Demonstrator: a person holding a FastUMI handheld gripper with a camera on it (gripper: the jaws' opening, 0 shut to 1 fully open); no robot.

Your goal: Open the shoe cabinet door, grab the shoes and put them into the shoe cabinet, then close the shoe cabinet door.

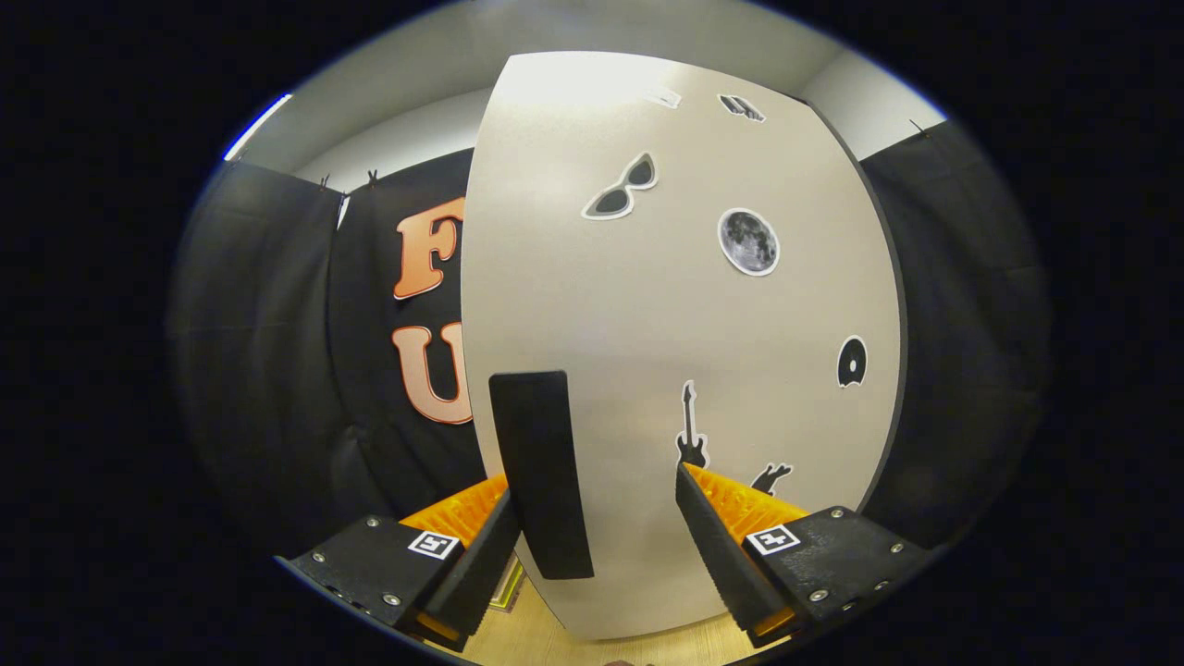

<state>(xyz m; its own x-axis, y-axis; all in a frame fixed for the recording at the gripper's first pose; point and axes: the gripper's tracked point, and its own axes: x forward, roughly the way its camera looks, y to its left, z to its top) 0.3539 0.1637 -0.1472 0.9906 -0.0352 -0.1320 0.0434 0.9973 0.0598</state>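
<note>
The shoe cabinet door (pixel 684 305) is a pale beige panel close in front of me, with stickers of sunglasses, a moon, a guitar and a record on it. Its black upright handle (pixel 541 472) sits near the door's left edge. My gripper (pixel 597 486) is open, and the handle stands between the fingers, right beside the left finger (pixel 481 555) and well apart from the right finger (pixel 726 546). Neither finger presses on the handle. From this close I cannot tell whether the door is shut or ajar.
Black booth cloth (pixel 268 370) hangs to the left and to the right (pixel 962 351) of the door. Light wooden floor (pixel 546 638) shows below the door's bottom edge. A white ceiling (pixel 416 92) is above.
</note>
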